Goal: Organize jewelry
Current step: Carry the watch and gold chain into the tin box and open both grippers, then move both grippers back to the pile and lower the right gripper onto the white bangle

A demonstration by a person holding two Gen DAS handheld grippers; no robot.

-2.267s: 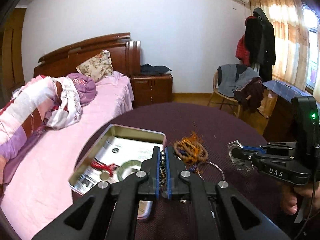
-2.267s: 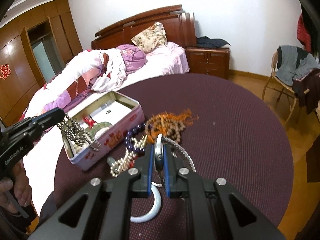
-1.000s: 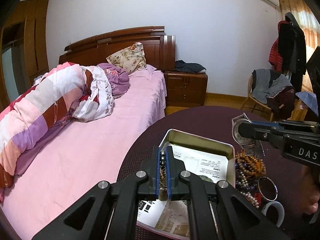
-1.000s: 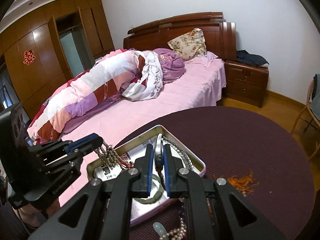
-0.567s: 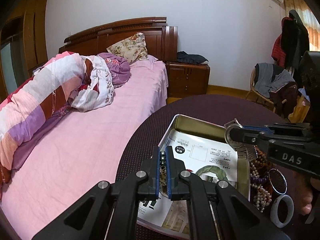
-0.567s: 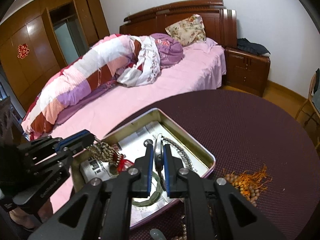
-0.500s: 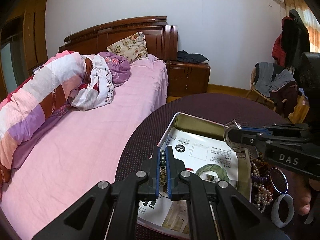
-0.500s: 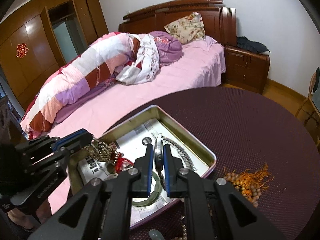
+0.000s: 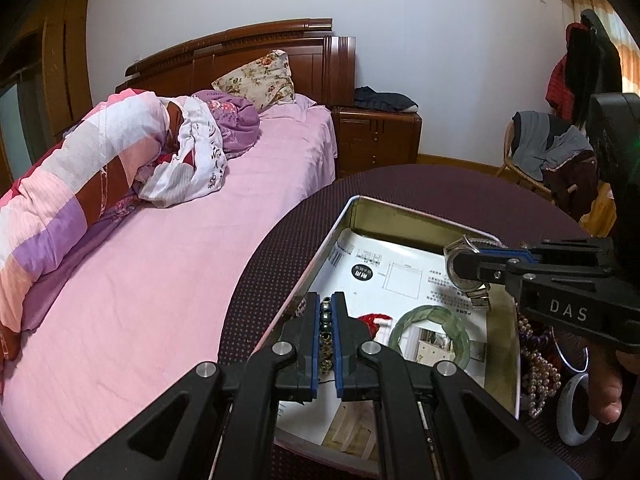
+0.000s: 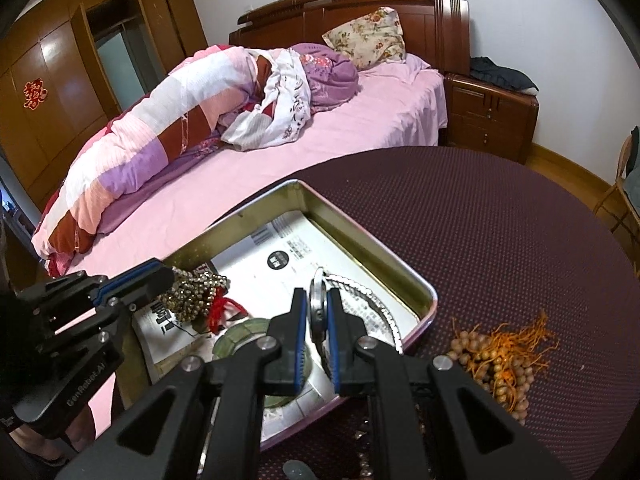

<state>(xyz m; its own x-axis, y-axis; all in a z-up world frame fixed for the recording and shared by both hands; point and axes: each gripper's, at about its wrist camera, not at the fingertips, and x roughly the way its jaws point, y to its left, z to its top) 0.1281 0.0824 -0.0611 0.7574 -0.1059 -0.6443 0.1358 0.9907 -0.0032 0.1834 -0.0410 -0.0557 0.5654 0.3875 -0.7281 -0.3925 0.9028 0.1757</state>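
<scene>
Tin (image 10: 416, 292) sits directly beneath both loads. Left gripper (image 9: 327, 312), clamped on the bead string (image 10: 196, 296), hangs at the tin's 9 o'clock side; right gripper (image 10: 318, 308), clamped on the watch (image 10: 316, 304), hovers toward 3 o'clock, its band trailing inside.

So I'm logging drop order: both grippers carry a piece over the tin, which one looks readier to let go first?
Probably the left gripper: its bead chain already sags onto the paper lining the tin, beside the red tassel. The right gripper holds the watch above the tin floor.
</scene>
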